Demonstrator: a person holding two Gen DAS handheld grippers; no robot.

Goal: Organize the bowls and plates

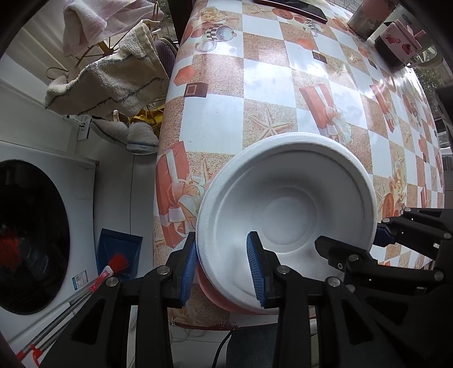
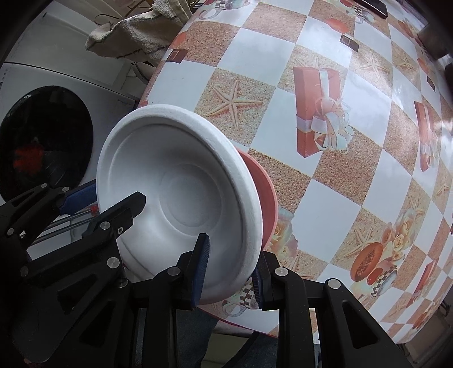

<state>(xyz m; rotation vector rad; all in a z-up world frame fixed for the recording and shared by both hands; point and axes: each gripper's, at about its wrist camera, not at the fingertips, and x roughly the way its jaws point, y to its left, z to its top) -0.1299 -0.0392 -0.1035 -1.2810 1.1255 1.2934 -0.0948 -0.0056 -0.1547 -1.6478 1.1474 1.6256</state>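
A white foam bowl (image 1: 286, 203) sits nested on a pink bowl (image 1: 212, 294) near the table's front edge; both also show in the right wrist view, white bowl (image 2: 181, 181) and pink bowl (image 2: 262, 181). My left gripper (image 1: 223, 269) is shut on the white bowl's left rim, one pad inside, one outside. My right gripper (image 2: 230, 271) is shut on the bowl's right rim the same way, and it shows in the left wrist view (image 1: 348, 240). The bowls are tilted and held between both grippers.
The table (image 1: 254, 85) has a checkered orange-and-white cloth. A pink box (image 1: 399, 42) and a cup (image 1: 365, 19) stand at the far right. A washing machine (image 1: 36, 226), a red brush (image 1: 113, 269) and towels (image 1: 113, 82) are left of the table.
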